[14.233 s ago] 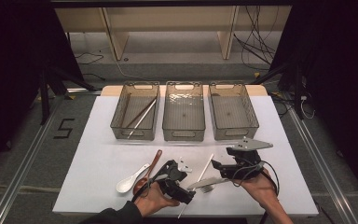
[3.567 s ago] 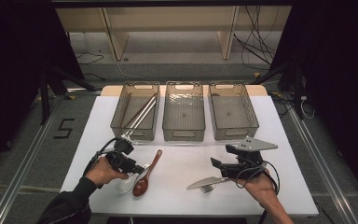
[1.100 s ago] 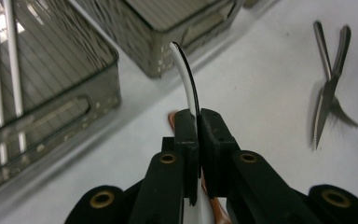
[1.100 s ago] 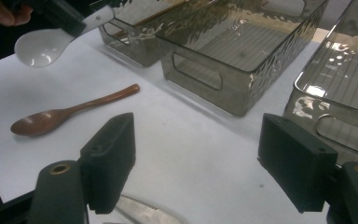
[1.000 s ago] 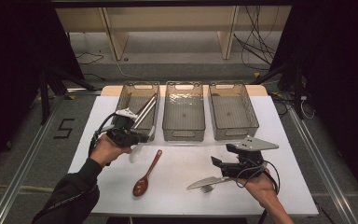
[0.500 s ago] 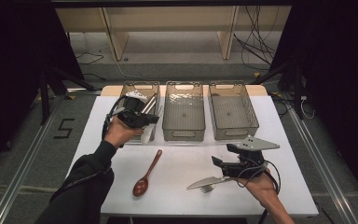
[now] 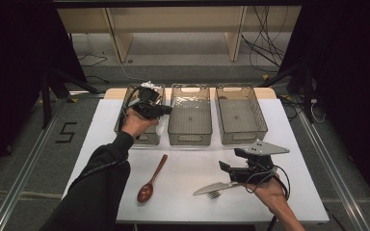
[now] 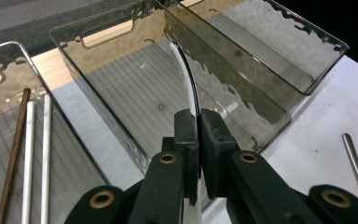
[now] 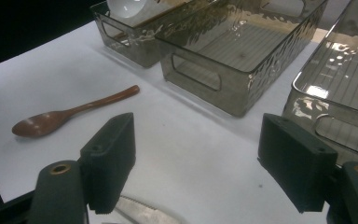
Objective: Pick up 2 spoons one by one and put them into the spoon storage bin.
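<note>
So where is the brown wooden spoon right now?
In the high view the wooden spoon lies on the white table, left of the knife and fork, in front of the left bin, with its bowl toward the person.

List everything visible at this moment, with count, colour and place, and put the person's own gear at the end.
Bins: three, smoky clear plastic, in a row at the table's far side: left bin, middle bin, right bin.
Sticks: three, two white and one brown, lying in the left bin.
White spoon: one, clamped by its handle, held over the bins.
Wooden spoon: one, brown, on the table in front of the left bin.
Knife: one, silver, on the table by the right gripper.
Fork: one, silver, beside the knife.
Table: one, white.
Left gripper: black, shut on the white spoon.
Right gripper: black, jaws open, near the table's front right.
</note>
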{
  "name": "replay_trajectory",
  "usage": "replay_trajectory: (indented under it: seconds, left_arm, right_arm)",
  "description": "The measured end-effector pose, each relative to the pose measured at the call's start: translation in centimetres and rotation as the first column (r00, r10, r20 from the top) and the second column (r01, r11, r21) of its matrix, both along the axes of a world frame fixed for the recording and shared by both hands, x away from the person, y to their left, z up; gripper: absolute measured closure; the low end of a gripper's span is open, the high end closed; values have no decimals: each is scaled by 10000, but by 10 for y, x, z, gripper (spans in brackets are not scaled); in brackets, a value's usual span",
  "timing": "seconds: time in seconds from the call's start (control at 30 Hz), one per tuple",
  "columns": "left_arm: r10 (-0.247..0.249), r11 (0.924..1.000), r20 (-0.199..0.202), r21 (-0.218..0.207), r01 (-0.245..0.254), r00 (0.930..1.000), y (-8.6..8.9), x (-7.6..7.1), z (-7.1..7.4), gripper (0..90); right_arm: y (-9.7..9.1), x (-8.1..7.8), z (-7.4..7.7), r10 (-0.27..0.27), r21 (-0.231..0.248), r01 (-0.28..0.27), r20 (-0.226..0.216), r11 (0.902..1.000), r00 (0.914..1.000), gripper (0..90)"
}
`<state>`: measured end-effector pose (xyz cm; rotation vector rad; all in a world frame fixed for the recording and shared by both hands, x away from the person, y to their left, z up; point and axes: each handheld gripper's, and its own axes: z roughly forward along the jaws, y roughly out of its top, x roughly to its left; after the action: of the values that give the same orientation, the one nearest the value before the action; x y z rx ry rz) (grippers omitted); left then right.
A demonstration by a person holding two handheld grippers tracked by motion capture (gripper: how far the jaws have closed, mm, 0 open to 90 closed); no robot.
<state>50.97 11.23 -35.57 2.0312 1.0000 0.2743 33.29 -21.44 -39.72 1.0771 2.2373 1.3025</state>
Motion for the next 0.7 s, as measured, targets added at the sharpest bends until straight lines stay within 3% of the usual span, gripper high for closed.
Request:
replay_trajectory:
  seconds: [0.3, 0.7]
  left_arm:
    - [58, 9997, -20, 257, -58, 10000, -16, 15, -5, 853]
    - [193, 9997, 145, 149, -195, 9997, -30, 26, -5, 853]
  right_arm:
    - [-1, 0, 0, 25, 10, -25, 10, 10000, 10000, 283]
    - [-1, 0, 0, 46, 26, -46, 24, 10000, 10000, 283]
